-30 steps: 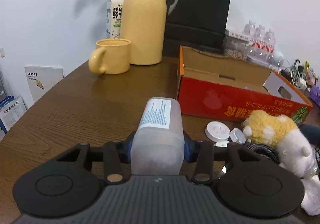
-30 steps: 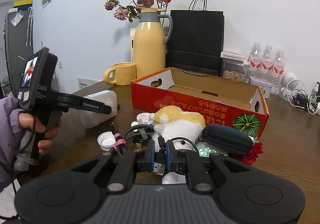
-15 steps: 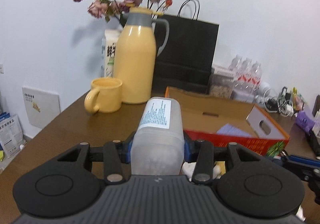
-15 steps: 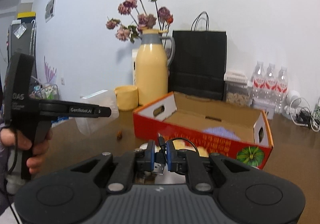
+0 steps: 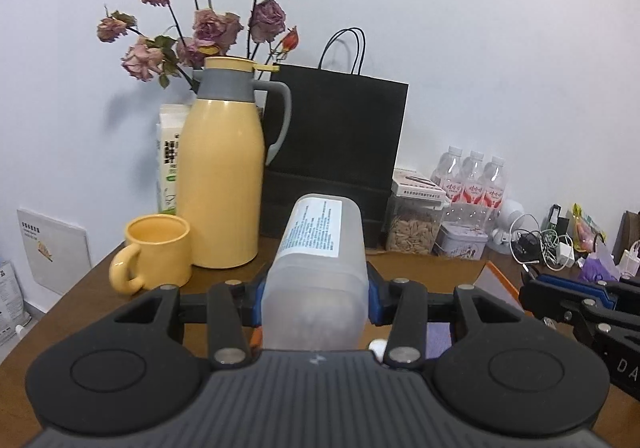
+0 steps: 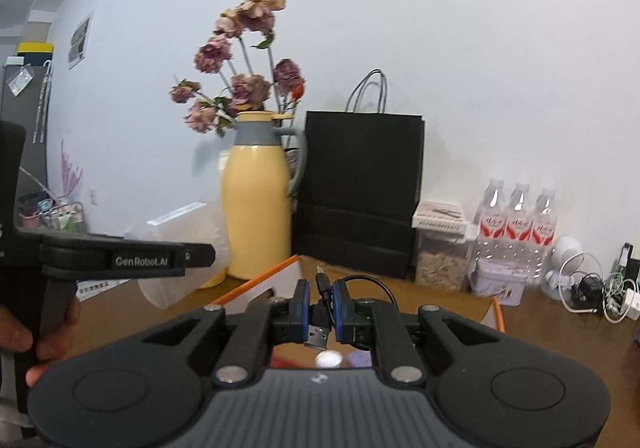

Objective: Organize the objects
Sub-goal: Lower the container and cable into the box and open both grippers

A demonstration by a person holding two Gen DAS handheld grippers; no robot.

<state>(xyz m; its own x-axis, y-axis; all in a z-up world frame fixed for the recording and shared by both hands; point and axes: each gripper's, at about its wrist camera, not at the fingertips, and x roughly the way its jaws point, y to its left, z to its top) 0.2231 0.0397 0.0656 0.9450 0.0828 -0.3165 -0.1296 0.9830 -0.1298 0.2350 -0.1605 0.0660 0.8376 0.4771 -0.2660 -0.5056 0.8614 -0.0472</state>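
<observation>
left wrist view: the left gripper (image 5: 316,288) holds a translucent plastic container (image 5: 318,276) between its fingers, blue pads pressed against both of its sides. the container lies lengthwise along the fingers, its white printed label (image 5: 318,226) facing up, and it is clear of the brown wooden worktop (image 5: 96,280). beyond it stand a yellow mug (image 5: 154,254) and, just beside that, a tall yellow thermos jug (image 5: 226,175) with a grey collar and handle. dried roses (image 5: 208,23) rise behind the jug, and a white carton (image 5: 170,159) stands against the wall to its left. a black paper bag (image 5: 336,143) stands to the right of the jug. further right sit a clear jar of seeds (image 5: 414,226), a small tin (image 5: 462,244), three water bottles (image 5: 474,179) and a tangle of white cables (image 5: 548,244). the right gripper (image 5: 576,296) shows at the right edge.

right wrist view: the right gripper (image 6: 320,308) has its fingers drawn narrow on a black usb cable (image 6: 322,312); the metal plug points back toward the camera and the cord loops off to the right. below the fingers the orange rim of a cardboard box (image 6: 264,278) is visible. at the left, a hand (image 6: 24,344) grips the handle of the left gripper (image 6: 188,254), with the container (image 6: 188,248) carried above the worktop (image 6: 560,328), in front of the jug (image 6: 260,199)
</observation>
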